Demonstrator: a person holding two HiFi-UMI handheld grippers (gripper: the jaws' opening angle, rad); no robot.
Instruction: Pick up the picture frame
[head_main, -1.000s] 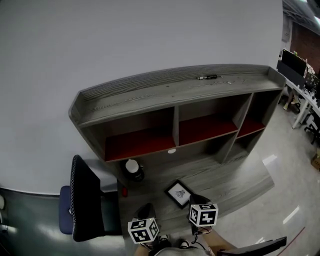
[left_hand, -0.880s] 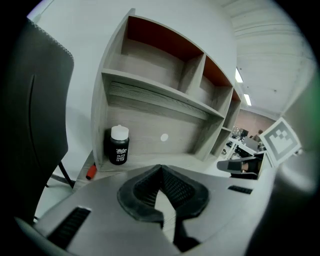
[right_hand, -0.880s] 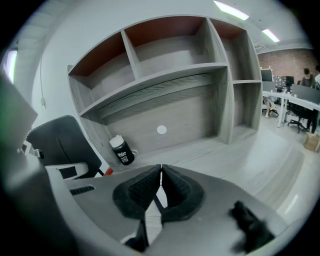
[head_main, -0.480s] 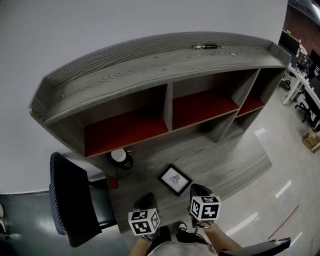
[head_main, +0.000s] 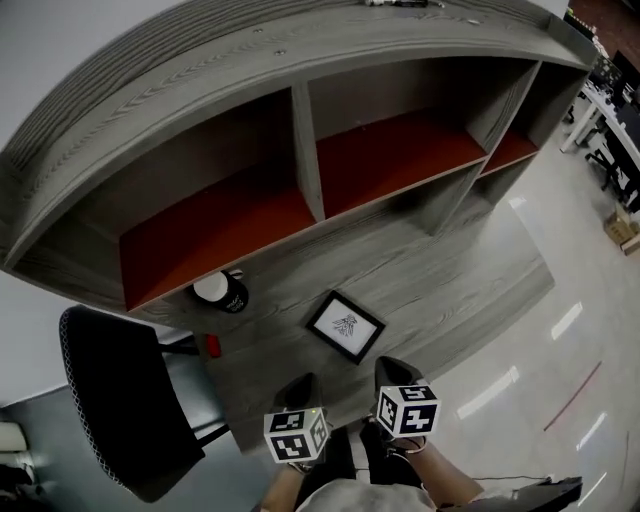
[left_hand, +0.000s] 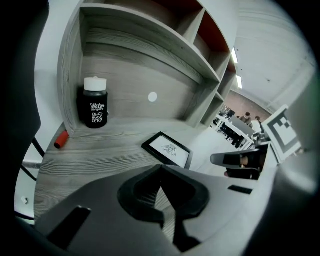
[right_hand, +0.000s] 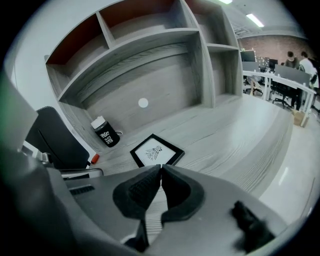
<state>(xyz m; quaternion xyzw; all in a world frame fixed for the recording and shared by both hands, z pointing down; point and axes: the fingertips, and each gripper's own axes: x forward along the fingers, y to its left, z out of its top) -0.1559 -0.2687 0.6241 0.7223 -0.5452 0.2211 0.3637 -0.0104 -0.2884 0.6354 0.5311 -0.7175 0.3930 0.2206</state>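
Observation:
A small black picture frame (head_main: 345, 326) with a white print lies flat on the grey wooden desk (head_main: 420, 290). It also shows in the left gripper view as the picture frame (left_hand: 167, 149) and in the right gripper view as the picture frame (right_hand: 156, 150). My left gripper (head_main: 297, 392) hangs near the desk's front edge, short of the frame, jaws shut and empty (left_hand: 161, 172). My right gripper (head_main: 395, 372) is beside it, just right of and short of the frame, jaws also shut with nothing between them (right_hand: 161, 171).
A black bottle with a white cap (head_main: 220, 291) stands at the desk's back left, a small red object (head_main: 212, 346) lies near it. A shelf unit with red-lined compartments (head_main: 300, 180) rises over the desk. A black chair (head_main: 115, 400) stands at the left.
Both grippers have sunk toward the desk, and the view has tilted down and closer, so the shelf and the frame look bigger. Both stay shut.

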